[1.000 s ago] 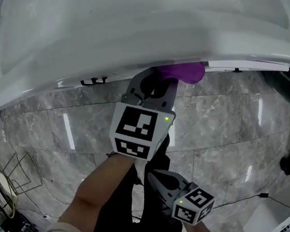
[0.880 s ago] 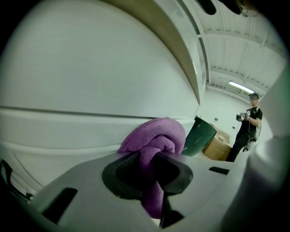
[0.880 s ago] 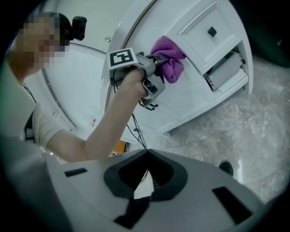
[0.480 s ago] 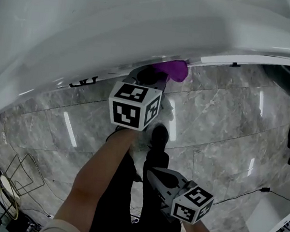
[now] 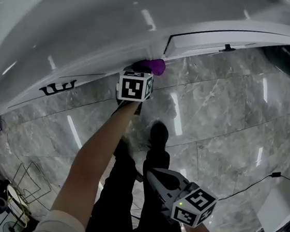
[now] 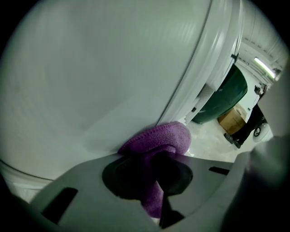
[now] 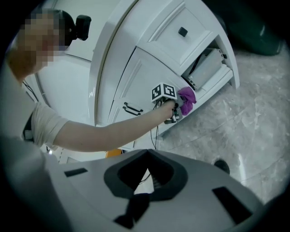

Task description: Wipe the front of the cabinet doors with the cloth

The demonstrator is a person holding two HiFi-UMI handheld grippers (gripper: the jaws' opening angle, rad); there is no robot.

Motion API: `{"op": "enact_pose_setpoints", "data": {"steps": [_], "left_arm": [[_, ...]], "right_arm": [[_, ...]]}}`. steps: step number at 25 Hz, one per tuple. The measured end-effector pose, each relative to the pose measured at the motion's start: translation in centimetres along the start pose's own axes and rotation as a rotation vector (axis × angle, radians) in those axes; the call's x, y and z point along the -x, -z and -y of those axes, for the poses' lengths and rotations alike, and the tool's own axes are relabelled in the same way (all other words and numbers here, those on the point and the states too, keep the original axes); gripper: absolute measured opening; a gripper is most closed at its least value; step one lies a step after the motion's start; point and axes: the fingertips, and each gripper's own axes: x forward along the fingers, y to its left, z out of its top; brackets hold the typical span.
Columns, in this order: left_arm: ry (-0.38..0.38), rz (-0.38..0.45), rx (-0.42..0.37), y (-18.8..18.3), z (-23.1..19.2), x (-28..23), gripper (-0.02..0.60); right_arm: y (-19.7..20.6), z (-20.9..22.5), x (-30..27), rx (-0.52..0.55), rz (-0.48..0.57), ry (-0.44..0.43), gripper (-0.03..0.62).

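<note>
**Head view:** Left claw point(image 5: 141, 70) is clamped on the purple cloth point(image 5: 155, 66). The cloth is pressed to the white cabinet door point(image 5: 92, 34) near its lower edge, just above the marble floor point(image 5: 222, 121). Right claw point(image 5: 154, 175) is low and well apart from the door.

**Left gripper view:** The cloth is bunched straight ahead of the claw and touches the door. The door face extends up and left, so that is the likely stroke direction.

**Right gripper view:** The jaws are together and hold nothing. The left claw is the nearer to the door.
</note>
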Motion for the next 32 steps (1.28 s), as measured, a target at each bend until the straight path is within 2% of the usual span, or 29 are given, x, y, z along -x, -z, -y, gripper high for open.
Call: {"op": "enact_pose_setpoints", "data": {"steps": [8, 11, 14, 18, 21, 23, 27, 32], "left_arm": [[-0.071, -0.118, -0.059, 4.7, -2.2, -6.2, 0.067], [-0.100, -0.096, -0.095, 5.1, -2.2, -6.2, 0.069], [-0.044, -0.074, -0.110, 4.0, -0.8, -3.3, 0.069], [0.122, -0.026, -0.206, 2.4, 2.2, 6.9, 0.069], [0.284, 0.011, -0.218, 1.6, 3.9, 17.8, 0.069], [0.332, 0.033, -0.227, 0.6, 3.3, 25.1, 0.069], [0.298, 0.091, -0.206, -0.3, 0.4, 38.8, 0.069], [0.179, 0.209, -0.123, 0.2, -3.8, 51.5, 0.071]], "right_arm": [[0.9, 3.4, 1.9, -0.035, 0.044, 0.060, 0.009], [1.1, 3.7, 2.8, -0.032, 0.051, 0.081, 0.009], [0.8, 2.8, 4.0, -0.034, 0.078, 0.090, 0.009], [-0.6, -3.7, 6.2, 0.027, 0.077, 0.004, 0.009], [-1.9, -11.0, 7.2, 0.078, 0.046, -0.107, 0.009], [-2.9, -15.9, 7.1, 0.126, 0.027, -0.162, 0.009], [-2.7, -24.5, 7.0, 0.247, -0.059, -0.205, 0.009], [-1.3, -31.4, 6.2, 0.366, -0.178, -0.242, 0.009]]}}
